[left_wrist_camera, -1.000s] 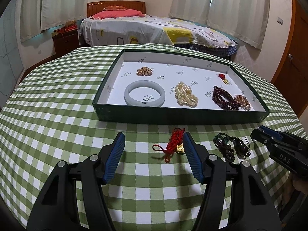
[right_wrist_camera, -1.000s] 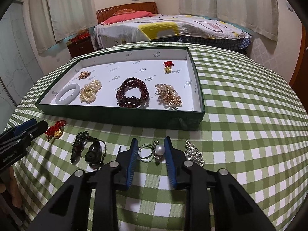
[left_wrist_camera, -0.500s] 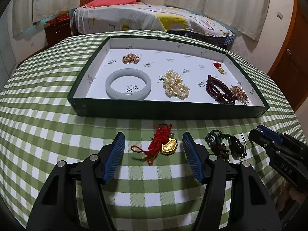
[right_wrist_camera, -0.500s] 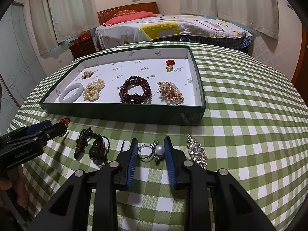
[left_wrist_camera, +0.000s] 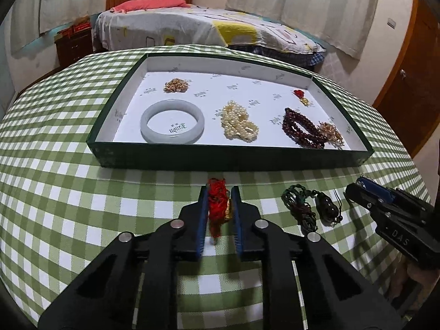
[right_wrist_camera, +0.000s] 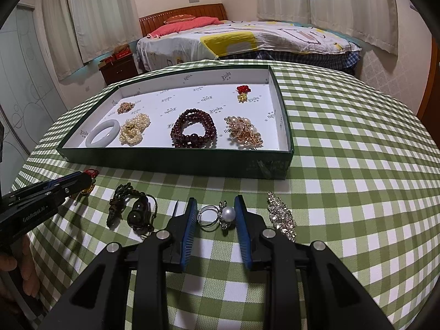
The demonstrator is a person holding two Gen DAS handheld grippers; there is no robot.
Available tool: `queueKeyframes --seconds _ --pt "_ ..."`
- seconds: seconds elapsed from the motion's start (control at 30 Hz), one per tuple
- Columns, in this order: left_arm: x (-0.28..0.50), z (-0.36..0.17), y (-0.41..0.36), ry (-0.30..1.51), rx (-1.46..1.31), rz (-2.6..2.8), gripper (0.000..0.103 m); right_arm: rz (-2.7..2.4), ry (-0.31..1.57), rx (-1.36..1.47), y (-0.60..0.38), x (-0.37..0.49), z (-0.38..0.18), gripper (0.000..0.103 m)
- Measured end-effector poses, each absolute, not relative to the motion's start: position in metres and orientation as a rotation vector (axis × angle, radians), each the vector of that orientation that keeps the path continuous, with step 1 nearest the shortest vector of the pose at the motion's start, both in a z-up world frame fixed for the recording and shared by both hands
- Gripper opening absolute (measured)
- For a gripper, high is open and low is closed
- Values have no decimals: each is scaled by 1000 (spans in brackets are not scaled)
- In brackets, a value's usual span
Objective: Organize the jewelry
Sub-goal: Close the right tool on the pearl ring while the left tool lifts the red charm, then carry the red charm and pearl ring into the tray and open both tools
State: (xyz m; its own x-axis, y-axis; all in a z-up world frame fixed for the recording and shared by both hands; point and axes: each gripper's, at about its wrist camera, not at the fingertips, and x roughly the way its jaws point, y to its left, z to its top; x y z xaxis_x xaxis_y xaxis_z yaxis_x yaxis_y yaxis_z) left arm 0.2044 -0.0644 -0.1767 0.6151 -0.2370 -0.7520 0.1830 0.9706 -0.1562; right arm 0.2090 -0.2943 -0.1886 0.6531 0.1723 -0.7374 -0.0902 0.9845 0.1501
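Note:
My left gripper (left_wrist_camera: 219,192) is shut on a red cord charm with a gold ingot (left_wrist_camera: 217,205), just in front of the green tray (left_wrist_camera: 233,161). The tray holds a pale jade bangle (left_wrist_camera: 172,121), a pearl bunch (left_wrist_camera: 239,123), a dark red bead bracelet (left_wrist_camera: 301,130), a gold cluster (left_wrist_camera: 176,85) and a small red charm (left_wrist_camera: 299,95). My right gripper (right_wrist_camera: 215,202) is open, with a pearl ring (right_wrist_camera: 220,216) lying between its fingers. A dark cord pendant (right_wrist_camera: 134,211) lies to its left and a crystal brooch (right_wrist_camera: 282,216) to its right.
The round table has a green checked cloth (right_wrist_camera: 343,178). A thin pin (right_wrist_camera: 176,208) lies by the right gripper's left finger. A bed (left_wrist_camera: 192,30) and a nightstand (left_wrist_camera: 73,44) stand beyond the table. A door (left_wrist_camera: 412,82) is at the right.
My left gripper has closed from wide open onto the red cord charm, which now sits bunched between the fingers. The right gripper has stayed open around the pearl ring.

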Motion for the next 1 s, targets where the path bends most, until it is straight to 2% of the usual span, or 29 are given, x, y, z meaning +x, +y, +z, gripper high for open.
queueKeyframes --seconds 0.47,1.0 --pt "194 -161 -58 833 -81 -250 12 149 825 104 -292 205 -185 29" --pt "196 -111 -64 704 -81 -277 12 152 723 99 -291 206 -145 29"
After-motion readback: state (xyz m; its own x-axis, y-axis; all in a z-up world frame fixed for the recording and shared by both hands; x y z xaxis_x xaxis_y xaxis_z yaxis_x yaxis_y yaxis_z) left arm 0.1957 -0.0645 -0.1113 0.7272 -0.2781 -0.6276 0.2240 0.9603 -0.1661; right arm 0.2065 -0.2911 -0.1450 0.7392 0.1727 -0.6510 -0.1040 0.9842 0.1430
